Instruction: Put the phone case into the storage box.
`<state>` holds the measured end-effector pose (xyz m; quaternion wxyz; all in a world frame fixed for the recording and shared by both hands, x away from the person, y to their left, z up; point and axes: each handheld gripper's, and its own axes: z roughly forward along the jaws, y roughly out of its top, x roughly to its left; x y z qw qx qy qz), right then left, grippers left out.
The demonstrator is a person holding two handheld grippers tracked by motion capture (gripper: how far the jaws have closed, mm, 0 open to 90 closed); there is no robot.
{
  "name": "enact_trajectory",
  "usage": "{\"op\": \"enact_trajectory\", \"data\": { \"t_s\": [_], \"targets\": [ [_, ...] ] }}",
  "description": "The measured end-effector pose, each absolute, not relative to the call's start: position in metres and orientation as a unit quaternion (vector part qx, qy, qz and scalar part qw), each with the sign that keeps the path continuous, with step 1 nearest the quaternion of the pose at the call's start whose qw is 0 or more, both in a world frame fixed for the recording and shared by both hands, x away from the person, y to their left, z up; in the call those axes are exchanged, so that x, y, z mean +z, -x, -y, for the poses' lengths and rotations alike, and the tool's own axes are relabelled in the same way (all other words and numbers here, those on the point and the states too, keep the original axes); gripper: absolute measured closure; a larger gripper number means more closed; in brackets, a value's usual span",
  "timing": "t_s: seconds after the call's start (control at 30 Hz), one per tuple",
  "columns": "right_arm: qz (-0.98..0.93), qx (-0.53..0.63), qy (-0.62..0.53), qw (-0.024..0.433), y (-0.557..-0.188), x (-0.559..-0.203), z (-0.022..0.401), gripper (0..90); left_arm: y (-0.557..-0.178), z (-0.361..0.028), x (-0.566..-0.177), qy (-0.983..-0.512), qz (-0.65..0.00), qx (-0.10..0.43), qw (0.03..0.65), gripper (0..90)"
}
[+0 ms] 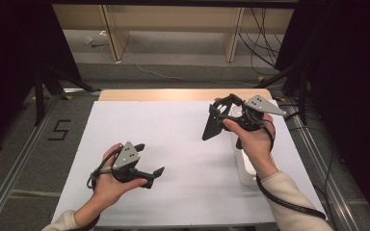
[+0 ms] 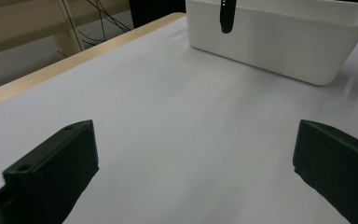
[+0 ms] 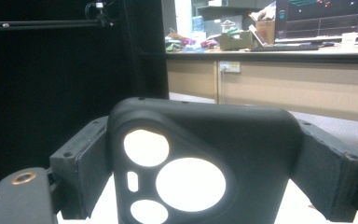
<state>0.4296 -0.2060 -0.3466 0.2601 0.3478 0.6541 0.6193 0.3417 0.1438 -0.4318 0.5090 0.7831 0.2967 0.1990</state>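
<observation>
A: Two grippers, high view: right gripper (image 1: 217, 118) holds a black phone case (image 1: 211, 126) above the counter (image 1: 173, 144).
B: Left gripper view: jaws released, white bin (image 2: 279, 42) ahead.
A: Right gripper view: phone case (image 3: 205, 158) clamped edgewise; may slip, missing bin.

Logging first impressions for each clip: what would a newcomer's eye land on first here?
Most striking is the black phone case, with its round camera cutouts, clamped between the jaws of the right tongs and held up above the right side of the white table. Below that hand stands a white bin near the table's right edge. The left tongs rest low over the table's near left, jaws wide apart with nothing between them.
</observation>
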Motion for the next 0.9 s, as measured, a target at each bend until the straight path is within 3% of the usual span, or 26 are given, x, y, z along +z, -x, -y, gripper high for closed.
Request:
{"op": "enact_trajectory", "data": {
  "t_s": [0.9],
  "targets": [
    [-0.640,0.612,-0.368,0.283,-0.434,-0.343,0.222,15.1,-0.342,-0.144,-0.432,-0.783,-0.298,0.200,0.509,0.0]
  ]
}}
